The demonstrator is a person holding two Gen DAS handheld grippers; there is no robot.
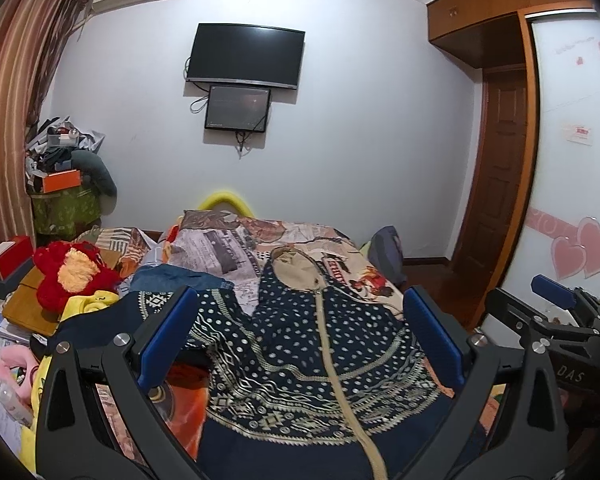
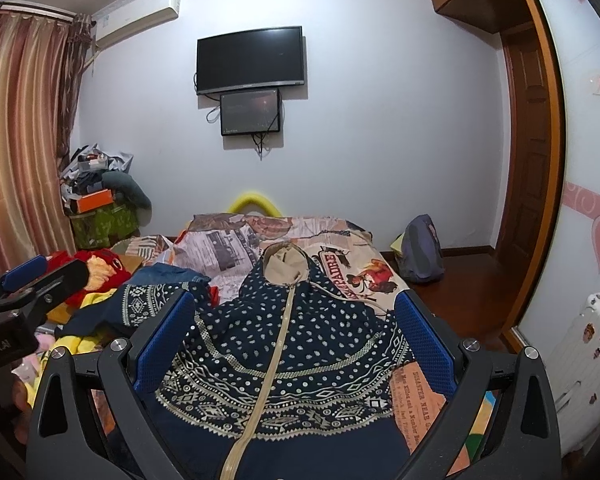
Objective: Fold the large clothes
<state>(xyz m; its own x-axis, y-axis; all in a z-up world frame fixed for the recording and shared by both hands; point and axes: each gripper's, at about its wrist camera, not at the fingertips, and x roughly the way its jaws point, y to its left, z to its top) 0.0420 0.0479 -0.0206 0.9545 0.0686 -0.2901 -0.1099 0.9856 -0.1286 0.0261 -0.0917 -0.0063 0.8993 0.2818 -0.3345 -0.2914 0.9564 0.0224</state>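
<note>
A large navy hooded garment with pale dots, patterned bands and a tan zipper lies spread face up on the bed, its tan-lined hood pointing to the far wall. One sleeve reaches out to the left. My left gripper hovers open above the garment's lower half, nothing between its blue pads. My right gripper also stands open over the garment, empty. Each gripper shows at the edge of the other's view: the right gripper and the left gripper.
The bed carries a printed cover. A red plush toy, yellow cloth and a blue denim piece lie at its left. Clutter and boxes stack by the curtain. A backpack sits on the floor to the right, near a wardrobe.
</note>
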